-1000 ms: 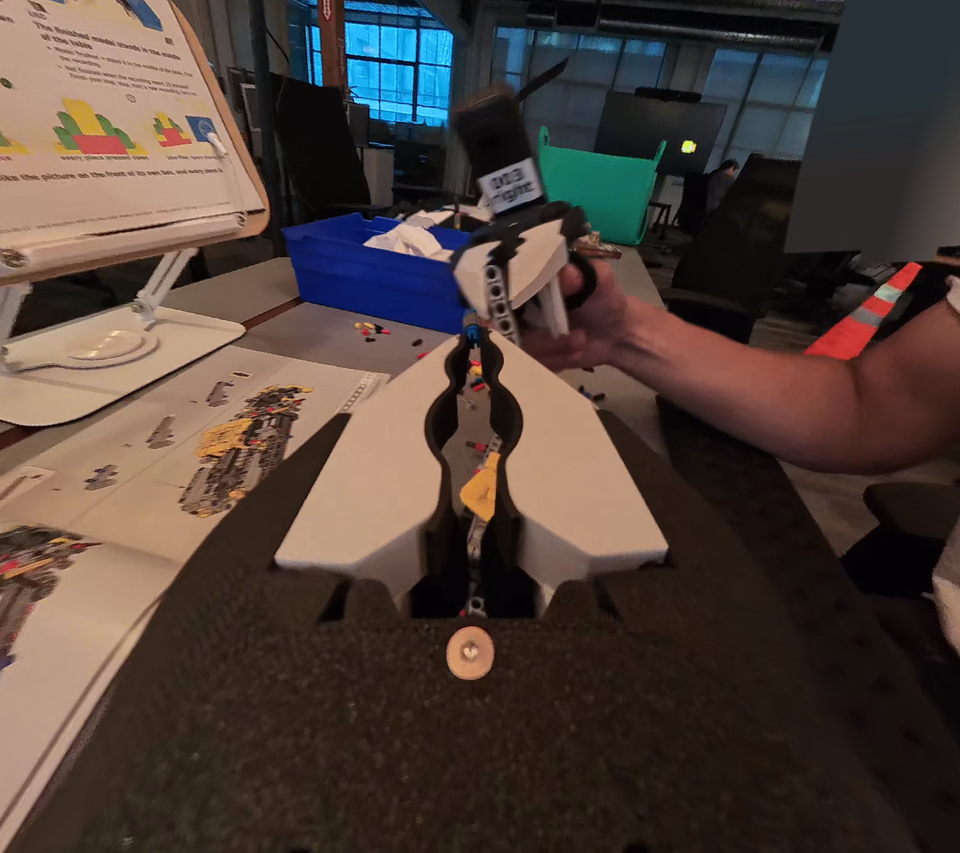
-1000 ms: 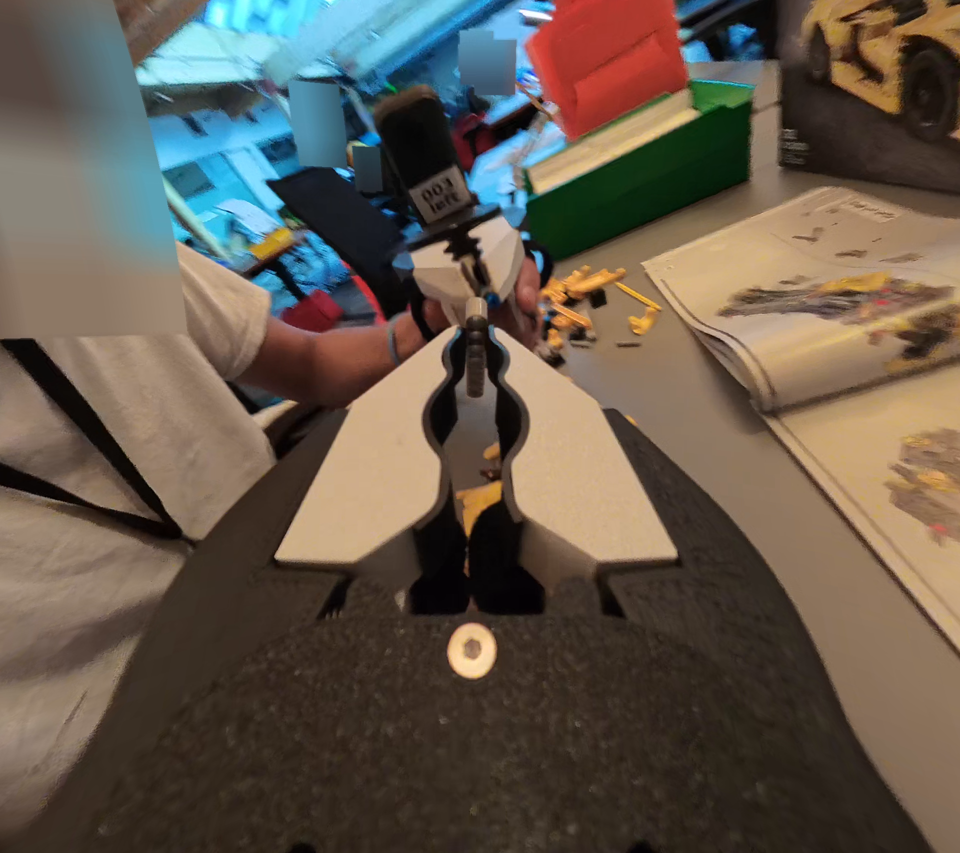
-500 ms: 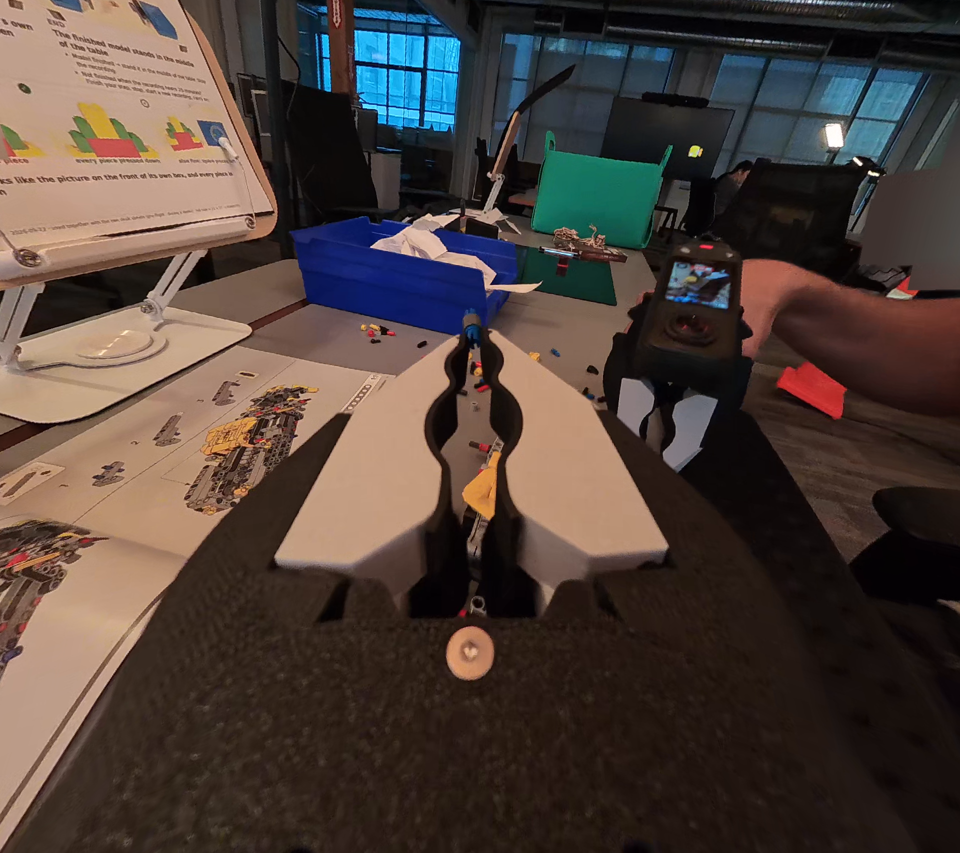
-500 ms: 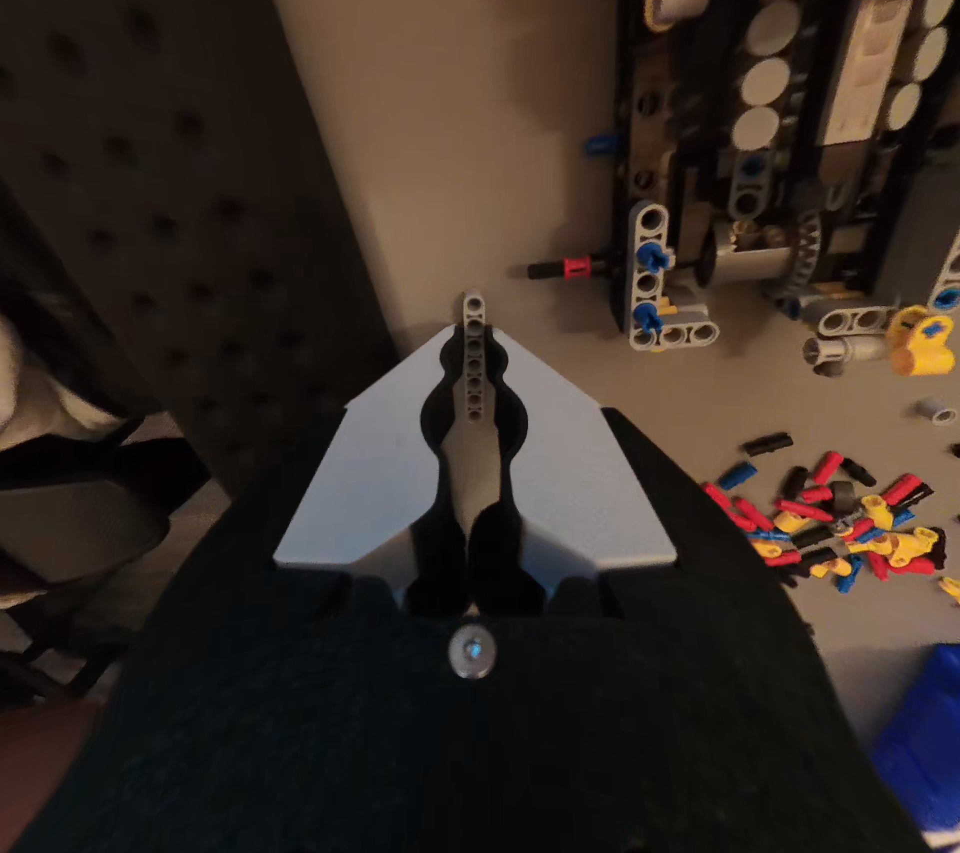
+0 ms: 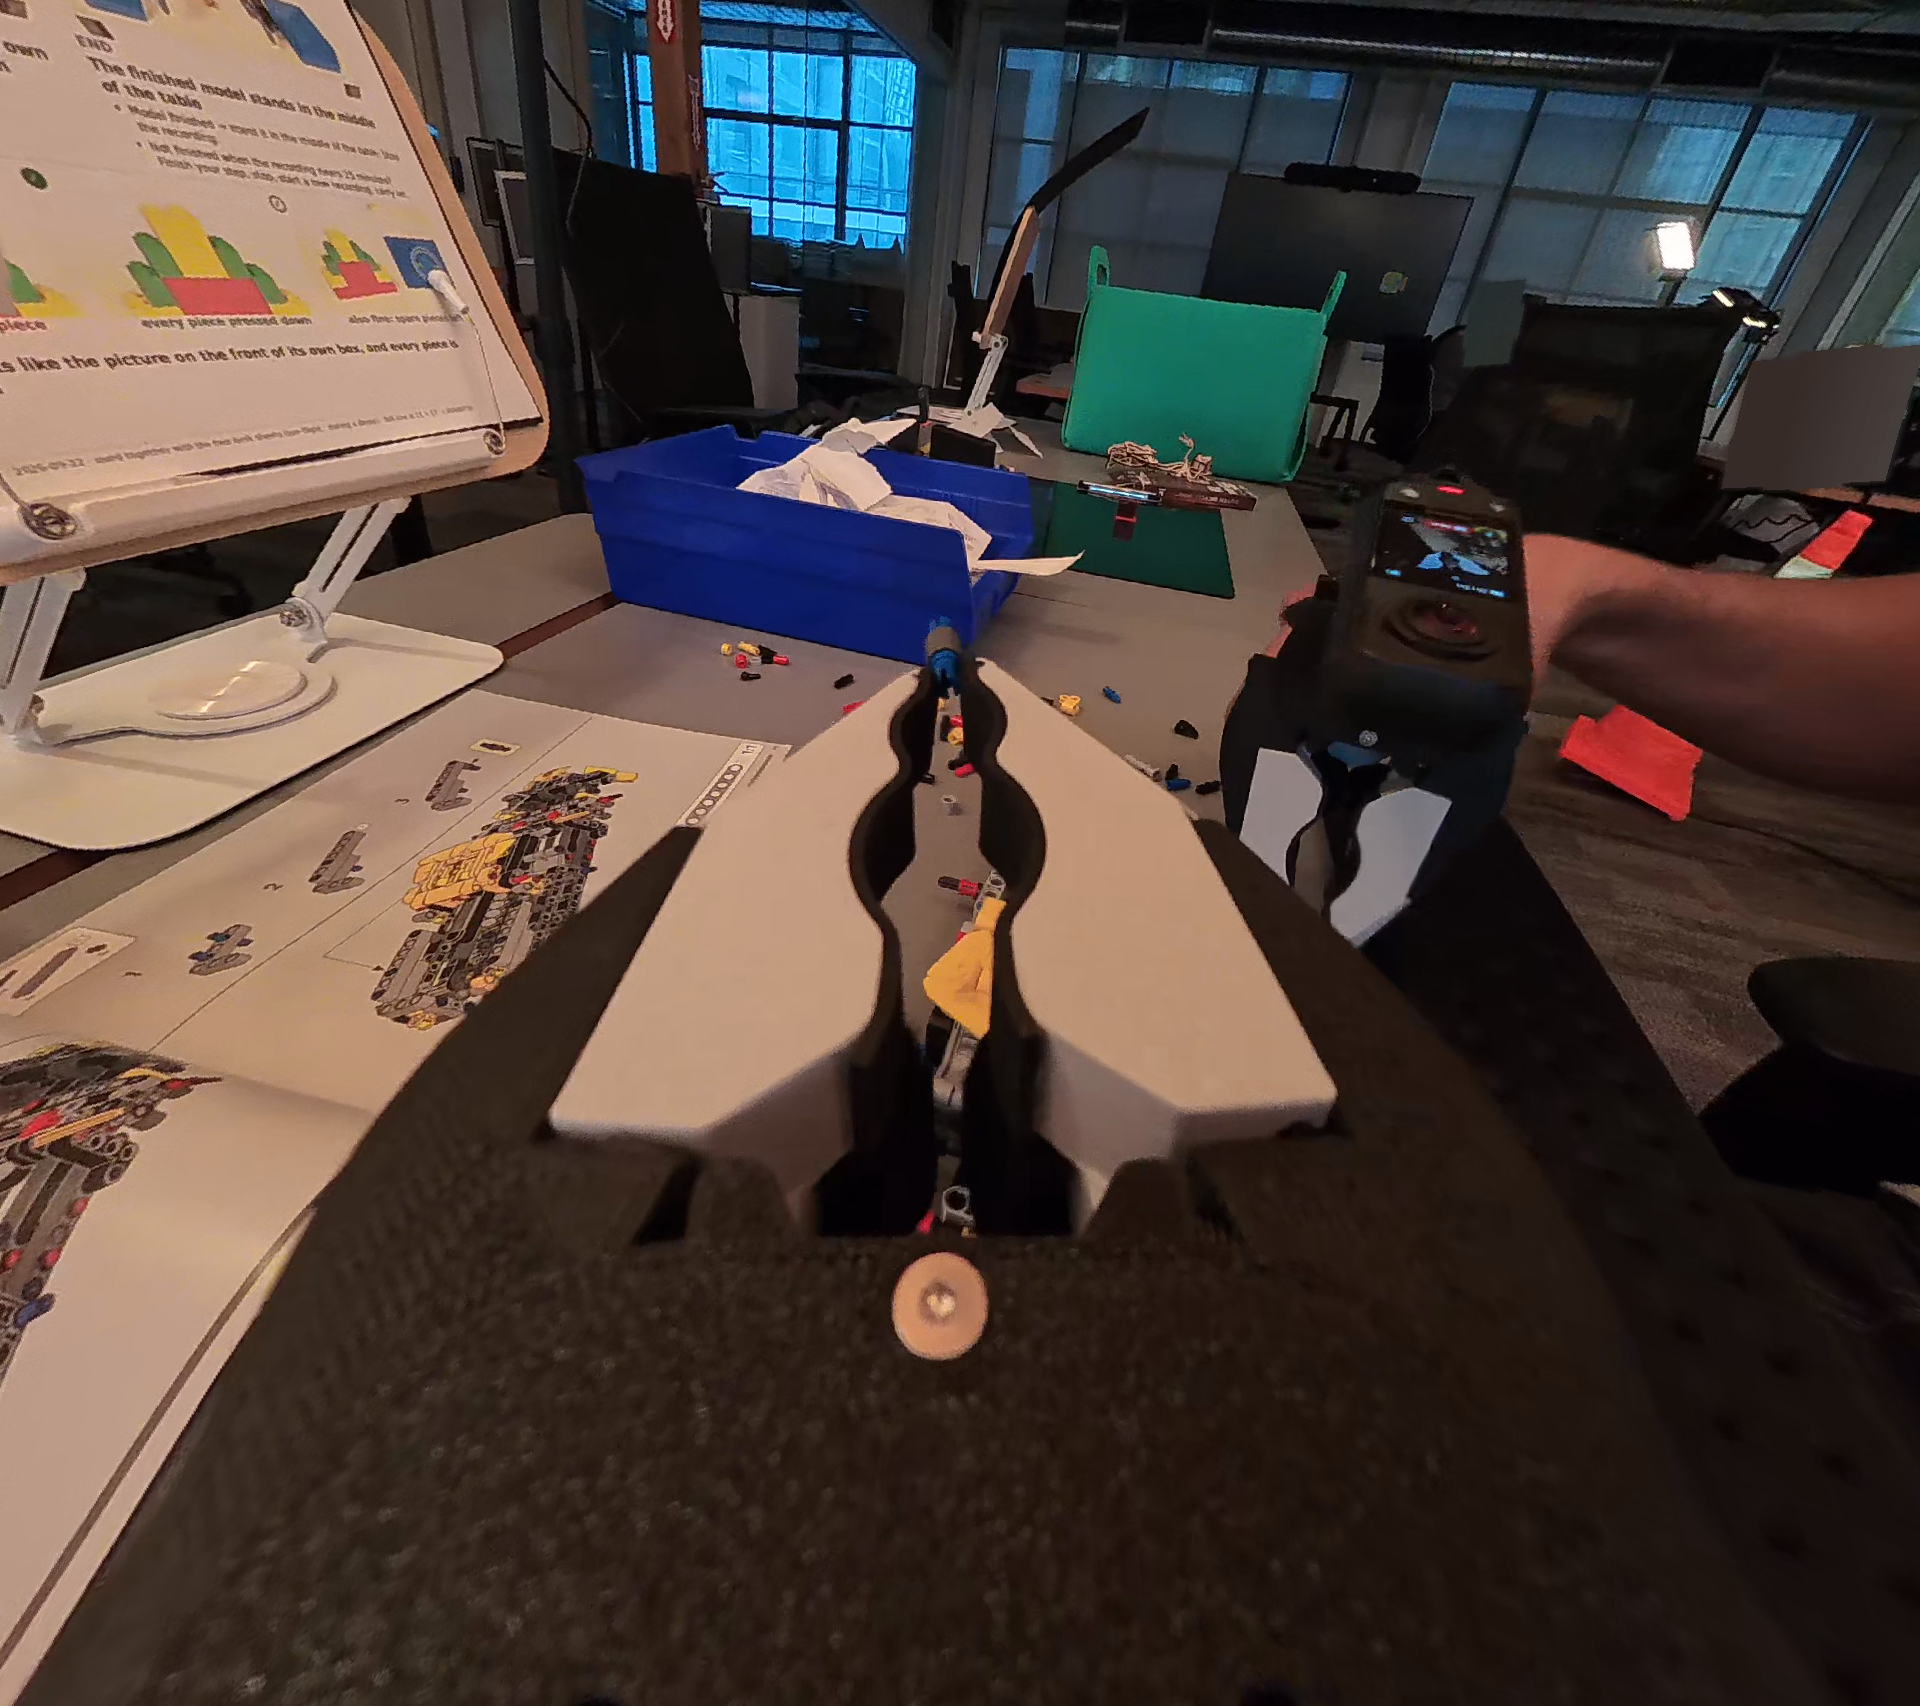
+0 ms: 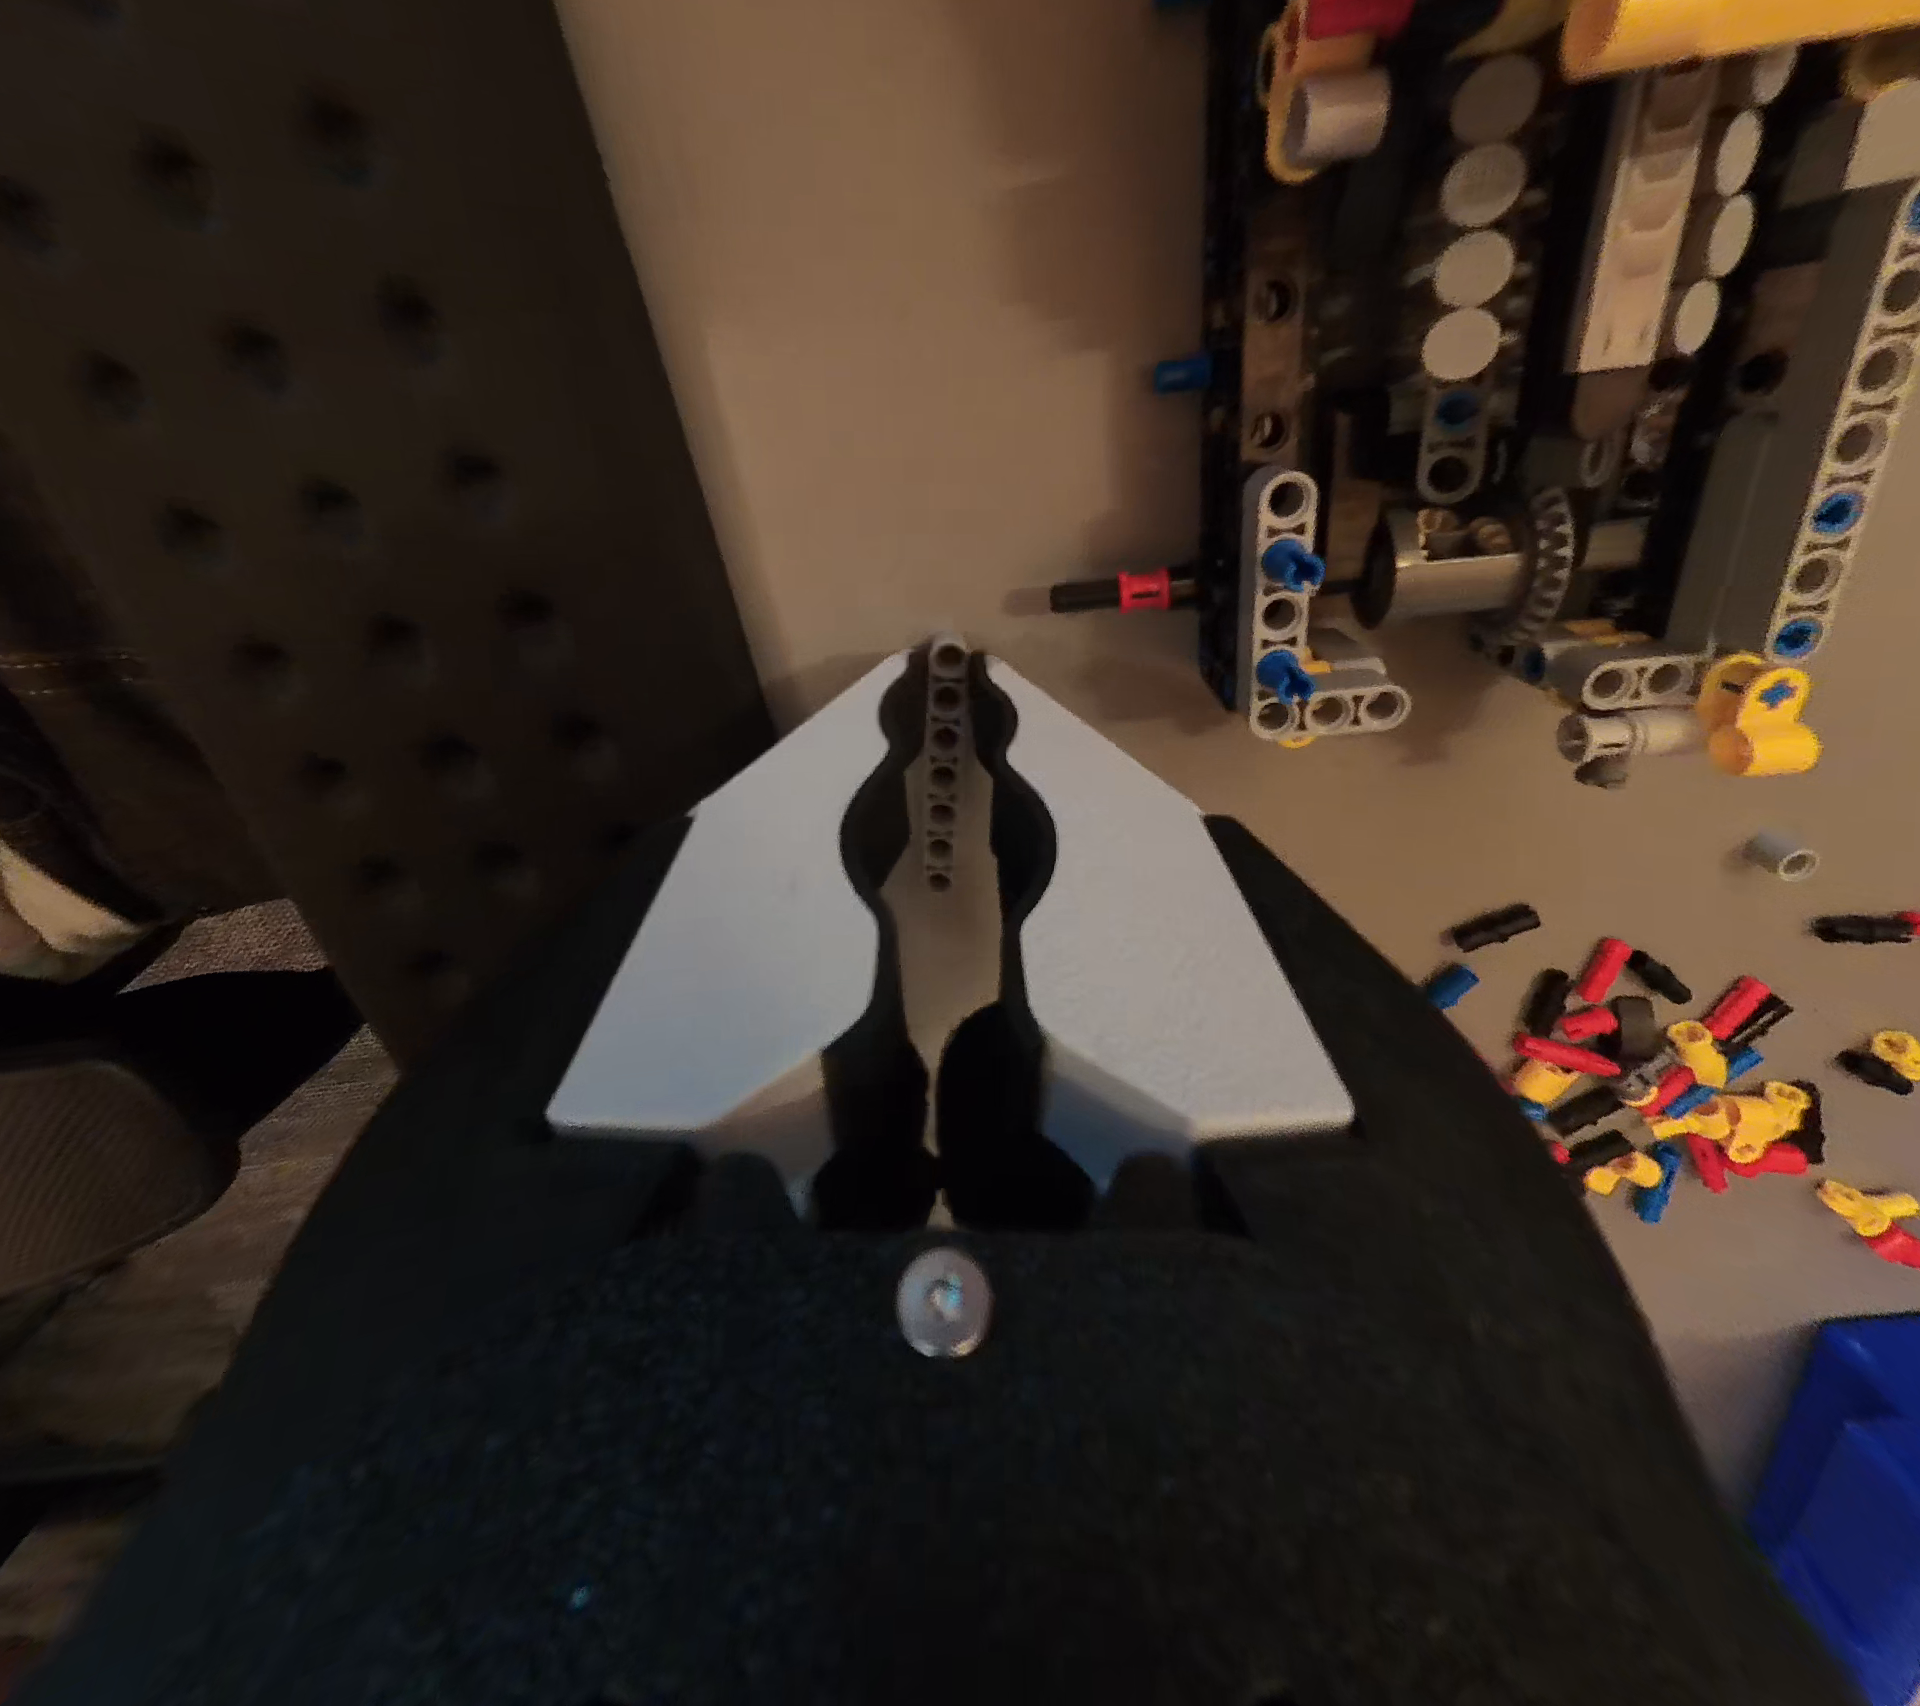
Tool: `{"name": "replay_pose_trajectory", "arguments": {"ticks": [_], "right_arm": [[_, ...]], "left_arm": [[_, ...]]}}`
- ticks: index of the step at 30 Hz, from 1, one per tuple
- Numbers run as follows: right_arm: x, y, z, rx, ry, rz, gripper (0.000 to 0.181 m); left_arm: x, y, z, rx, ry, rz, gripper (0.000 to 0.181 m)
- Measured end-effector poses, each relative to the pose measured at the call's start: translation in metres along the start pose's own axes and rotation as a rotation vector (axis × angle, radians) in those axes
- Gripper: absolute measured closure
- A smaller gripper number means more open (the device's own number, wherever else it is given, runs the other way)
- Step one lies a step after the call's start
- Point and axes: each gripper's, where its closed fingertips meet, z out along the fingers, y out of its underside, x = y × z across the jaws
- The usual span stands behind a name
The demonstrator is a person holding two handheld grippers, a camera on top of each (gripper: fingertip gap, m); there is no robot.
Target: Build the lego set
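My left gripper (image 5: 945,688) is shut on a small blue pin with a grey end (image 5: 941,657), held above the table. My right gripper (image 6: 948,669) is shut on a long grey beam with holes (image 6: 943,773), which lies lengthwise between the pads with its end poking past the tips. It points down at the table's edge, left of the partly built black and grey chassis with yellow parts (image 6: 1507,326). The right gripper also shows in the left wrist view (image 5: 1340,825), at the right and tilted down.
An open instruction booklet (image 5: 364,877) lies left, with a sheet on a white stand (image 5: 208,202) behind it. A blue bin with paper (image 5: 790,555) stands behind. Loose pins lie on the table (image 5: 753,657) and in a pile (image 6: 1683,1085). A dark perforated panel (image 6: 312,409) is left. Some 25 cm of space lies between my two pairs of fingers.
A second ago the two grippers met tip to tip. The right one has since swung away to the right and tilted down over the table, still holding the beam. The left has stayed put.
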Motion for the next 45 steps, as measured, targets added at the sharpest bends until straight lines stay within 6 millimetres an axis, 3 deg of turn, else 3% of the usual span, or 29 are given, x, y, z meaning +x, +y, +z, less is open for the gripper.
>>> {"name": "replay_pose_trajectory", "arguments": {"ticks": [2,4,6,9,11,13,20,23,28,32,45], "right_arm": [[0.002,-0.002,0.0,0.017,0.008,-0.027,0.175],[0.003,-0.025,-0.012,0.181,0.009,-0.055,0.174],[0.01,-0.067,-0.057,0.463,0.004,-0.027,0.175],[0.037,-0.128,-0.153,1.011,0.007,0.006,0.175],[0.053,-0.145,-0.18,1.197,-0.115,0.043,0.175],[0.065,-0.154,-0.181,1.263,-0.165,0.042,0.175],[0.056,-0.165,-0.171,1.272,-0.327,-0.012,0.175],[0.055,-0.167,-0.162,1.241,-0.312,-0.016,0.175],[0.069,-0.159,-0.174,1.308,-0.295,0.027,0.175],[0.06,-0.163,-0.17,1.288,-0.328,0.001,0.175],[0.061,-0.162,-0.164,1.263,-0.338,0.007,0.174]], "left_arm": [[0.004,0.001,0.001,-0.003,0.023,-0.001,0.177],[0.011,0.0,0.0,0.005,0.068,-0.003,0.177],[0.023,-0.008,-0.002,0.047,0.134,-0.007,0.177],[0.035,-0.018,-0.006,0.11,0.205,-0.017,0.177],[0.037,-0.022,-0.009,0.14,0.226,-0.033,0.177],[0.039,-0.023,-0.01,0.147,0.25,-0.042,0.178],[0.035,-0.018,-0.011,0.113,0.241,-0.025,0.177],[0.036,-0.013,-0.01,0.087,0.243,-0.012,0.177],[0.034,-0.014,-0.01,0.091,0.232,-0.012,0.177],[0.036,-0.013,-0.009,0.089,0.244,-0.022,0.177],[0.036,-0.01,-0.007,0.07,0.249,-0.036,0.177]]}}
